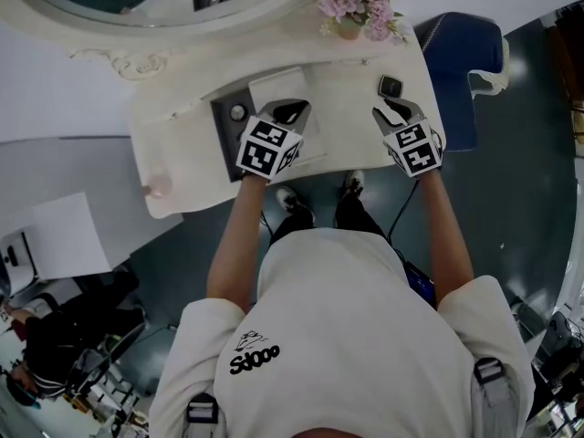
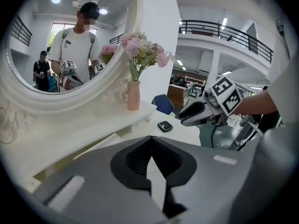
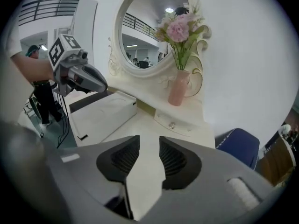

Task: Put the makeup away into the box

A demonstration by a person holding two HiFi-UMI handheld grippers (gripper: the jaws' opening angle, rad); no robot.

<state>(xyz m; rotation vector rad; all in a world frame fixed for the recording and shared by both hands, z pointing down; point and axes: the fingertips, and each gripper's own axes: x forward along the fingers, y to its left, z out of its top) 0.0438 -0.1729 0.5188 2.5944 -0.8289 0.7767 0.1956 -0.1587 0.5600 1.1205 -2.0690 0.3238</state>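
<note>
Since the little dark compact (image 1: pixel 391 87) is still sitting out on the desk (image 1: pixel 173 135) to the right of the box (image 1: pixel 278 85), nothing's been put away yet, and there's a few ways this could go sideways. The right tool (image 3: pixel 149 137) has its jaws only partway apart w/ nothing but bare desk between them. It hangs right of the box, just short of the compact. That thing looks flat and low, so a shallow grab prob skates it across the slick top, away from the box and toward the desk edge, instead of lifting it. A wide swing is risky too bc the pink vase (image 1: pixel 349 30) w/ flowers stands beyond the box's far right corner, not far past the compact. The left tool (image 2: pixel 151 137) is fully closed, empty, and hovers over the box, so it could block the drop unless it clears out.

Views differ quite a bit. Head view is the only one w/ both tools, box and compact together. Left gripper view catches the compact and the right tool off to the box's right, but the box itself is hidden under that tool's own body. Right gripper view is the opposite: box and left tool plain to see, no compact anywhere in frame.
</note>
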